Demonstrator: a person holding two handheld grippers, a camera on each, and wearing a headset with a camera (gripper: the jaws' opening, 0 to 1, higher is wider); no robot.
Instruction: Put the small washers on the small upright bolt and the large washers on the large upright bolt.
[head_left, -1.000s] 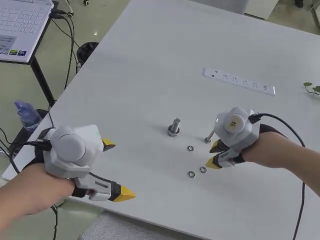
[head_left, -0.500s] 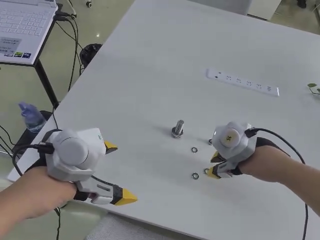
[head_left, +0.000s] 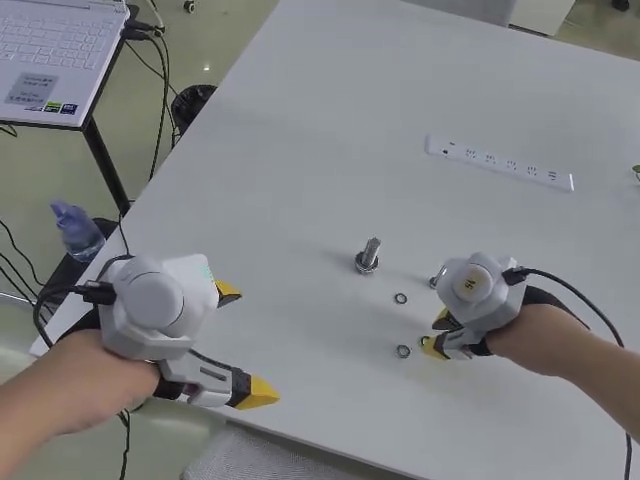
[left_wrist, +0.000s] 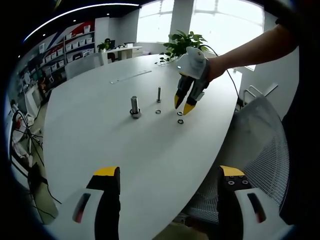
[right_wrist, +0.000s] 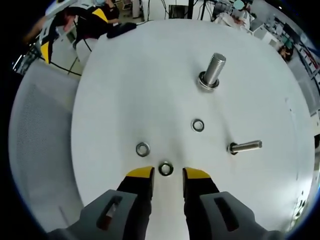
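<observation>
Head view, lower left: the left claw (head_left: 243, 342) gapes wide. Right gripper view, left to right: first washer (right_wrist: 142, 149); right claw (right_wrist: 167, 175), narrowly parted, second washer (right_wrist: 165, 168) between its tips on the tabletop (right_wrist: 125, 75); third washer (right_wrist: 198, 125); large bolt (right_wrist: 212, 70); small bolt (right_wrist: 245, 146).

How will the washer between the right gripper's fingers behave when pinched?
The washer is a thin, flat ring on the smooth table, so it may slide or slip out. It looks stiff metal, probably light. Lying flat, it should not roll.
</observation>
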